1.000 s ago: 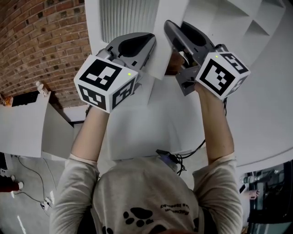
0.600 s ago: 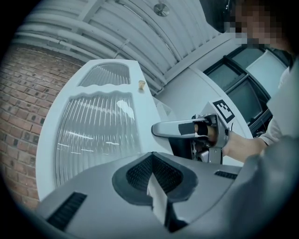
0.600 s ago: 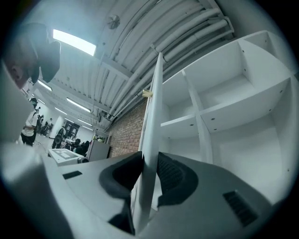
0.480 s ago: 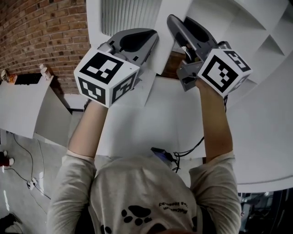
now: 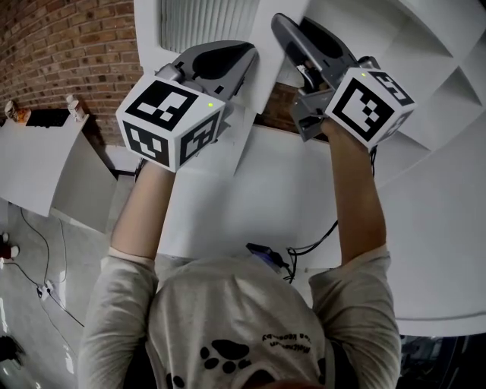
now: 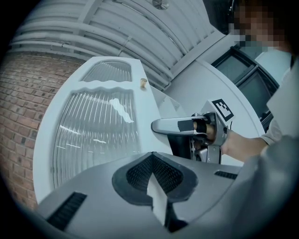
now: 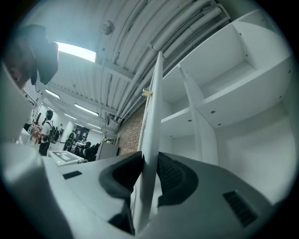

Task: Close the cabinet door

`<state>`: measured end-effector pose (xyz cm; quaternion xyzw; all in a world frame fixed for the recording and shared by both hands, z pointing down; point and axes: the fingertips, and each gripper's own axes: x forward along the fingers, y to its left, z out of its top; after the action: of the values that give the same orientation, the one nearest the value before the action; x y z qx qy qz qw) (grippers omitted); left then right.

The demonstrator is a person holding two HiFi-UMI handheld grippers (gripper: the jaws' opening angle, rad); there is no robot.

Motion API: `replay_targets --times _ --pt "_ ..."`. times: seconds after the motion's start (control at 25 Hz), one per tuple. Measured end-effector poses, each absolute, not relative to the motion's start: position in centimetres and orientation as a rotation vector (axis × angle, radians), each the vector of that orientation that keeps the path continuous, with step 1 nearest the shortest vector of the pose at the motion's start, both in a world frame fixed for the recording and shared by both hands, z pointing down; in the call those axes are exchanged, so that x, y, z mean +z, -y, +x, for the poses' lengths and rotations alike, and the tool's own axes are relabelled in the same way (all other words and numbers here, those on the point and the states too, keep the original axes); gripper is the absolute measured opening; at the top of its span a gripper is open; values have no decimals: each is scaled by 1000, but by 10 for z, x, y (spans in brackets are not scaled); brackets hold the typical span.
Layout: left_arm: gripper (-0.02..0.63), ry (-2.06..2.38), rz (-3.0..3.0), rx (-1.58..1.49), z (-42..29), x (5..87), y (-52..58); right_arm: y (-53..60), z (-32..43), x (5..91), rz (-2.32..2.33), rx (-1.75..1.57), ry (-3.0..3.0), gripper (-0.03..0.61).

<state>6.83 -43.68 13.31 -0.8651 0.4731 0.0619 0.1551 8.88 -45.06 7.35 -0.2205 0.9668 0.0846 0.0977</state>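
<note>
The head view looks steeply down from above the person's chest, close over both forearms, onto the cabinet door [image 5: 199, 23]. The left gripper view rides on the left hand-held gripper [image 6: 154, 182] and faces up the door's ribbed glass from very near, with the right hand-held gripper [image 6: 173, 126] at its right. The right gripper view looks up along the same door's thin edge, with the shelves [image 7: 224, 98] at its right.

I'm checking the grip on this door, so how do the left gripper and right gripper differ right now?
The right gripper has the edge of the cabinet door running upright between its fingers; the left gripper pinches a short white sliver. The right gripper sees the door edge-on; the left gripper sees its ribbed glass. Both are closed and aimed upward.
</note>
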Motion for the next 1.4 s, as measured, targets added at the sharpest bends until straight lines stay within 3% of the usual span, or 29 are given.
replay_targets --times 1.4 --pt "8 -1332 -2529 137 80 135 491 507 95 77 -491 140 -2905 114"
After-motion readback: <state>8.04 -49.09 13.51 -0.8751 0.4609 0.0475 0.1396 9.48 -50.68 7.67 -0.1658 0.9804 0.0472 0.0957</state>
